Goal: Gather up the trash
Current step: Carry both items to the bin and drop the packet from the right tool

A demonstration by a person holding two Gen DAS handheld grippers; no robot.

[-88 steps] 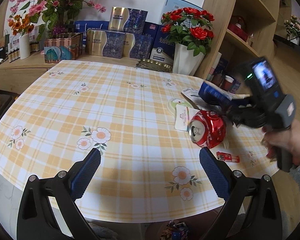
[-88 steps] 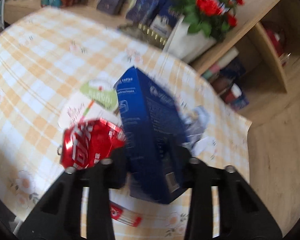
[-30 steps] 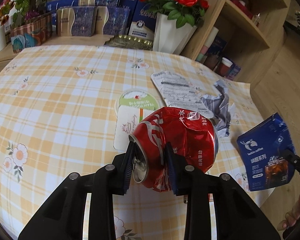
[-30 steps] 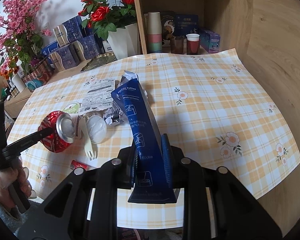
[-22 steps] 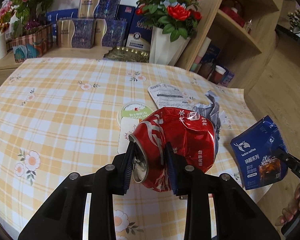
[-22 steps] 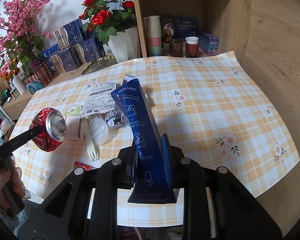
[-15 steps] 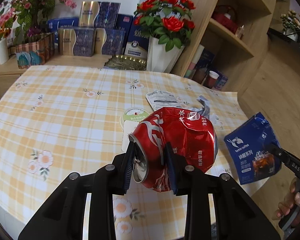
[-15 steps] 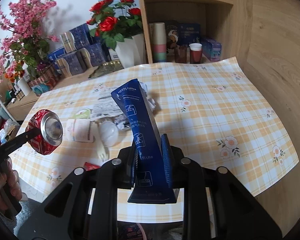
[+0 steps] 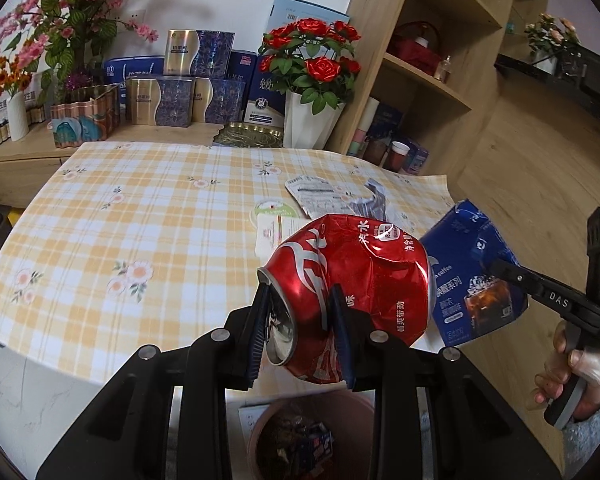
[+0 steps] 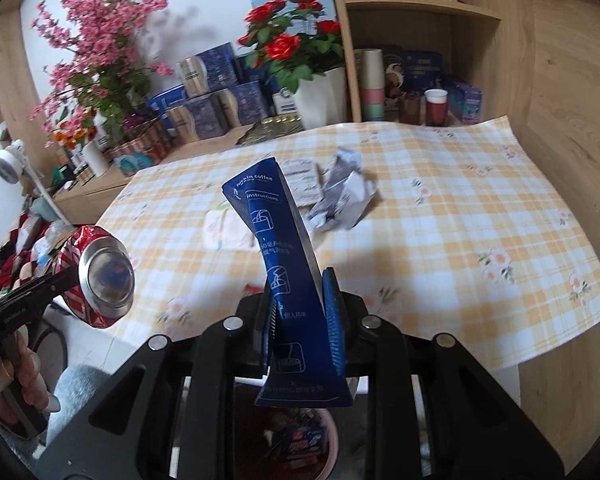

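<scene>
- The left gripper (image 9: 302, 328) is clamped on a crushed red can (image 9: 352, 276), one pad inside the can's open mouth and the other against its outer wall.
- The can is off the table, with a pink bin (image 9: 300, 436) just below the gripper; the bin holds scraps.
- The right gripper (image 10: 300, 320) pinches a blue pouch (image 10: 284, 256) near its lower end, and the pouch stands up and forward from the pads.
- The same bin (image 10: 296, 440) lies directly under this gripper too.
- Ahead of both grippers, on the checked table (image 10: 480, 216), lie a crumpled wrapper (image 10: 344, 196), a flat printed packet (image 9: 312, 192) and a white card (image 9: 270, 234).
- From the left wrist, the pouch (image 9: 472, 276) sits just right of the can, with a hand (image 9: 580, 376) on the right tool's handle.
- From the right wrist, the can (image 10: 100, 276) is to the left, clear of the table edge.
</scene>
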